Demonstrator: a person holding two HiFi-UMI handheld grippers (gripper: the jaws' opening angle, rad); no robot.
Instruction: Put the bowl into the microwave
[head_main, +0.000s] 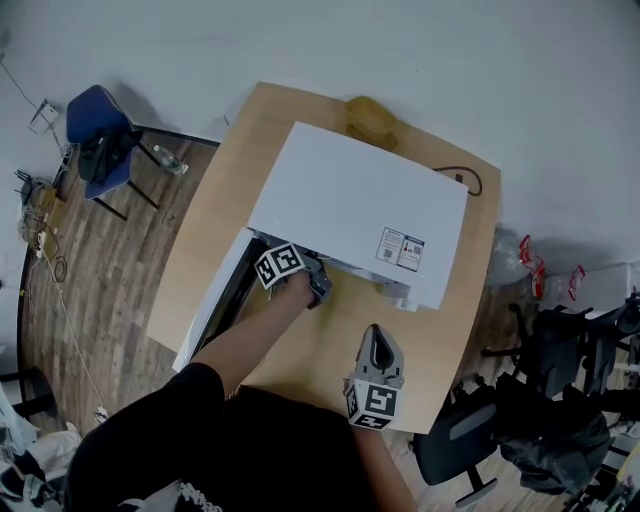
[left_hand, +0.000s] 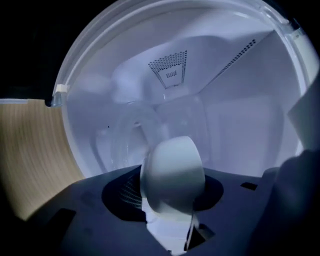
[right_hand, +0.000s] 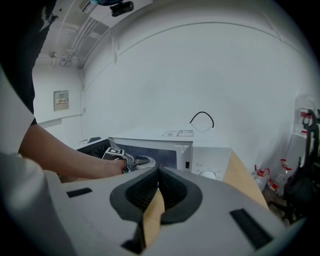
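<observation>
Left gripper (head_main: 316, 287) reaches into the open white microwave (head_main: 360, 205) on a wooden desk (head_main: 300, 365). Its jaws, about half open, are clamped on the rim of a white bowl (left_hand: 172, 172), which is held on edge just inside the lit cavity. The microwave door (head_main: 215, 300) stands swung out at the left. The right gripper (head_main: 376, 340) hovers over the desk in front, jaws closed and empty.

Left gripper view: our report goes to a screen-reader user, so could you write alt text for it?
The left gripper grips a pale bowl by its rim, in front of the white microwave cavity and its perforated vent. Wooden table shows at left.
</observation>
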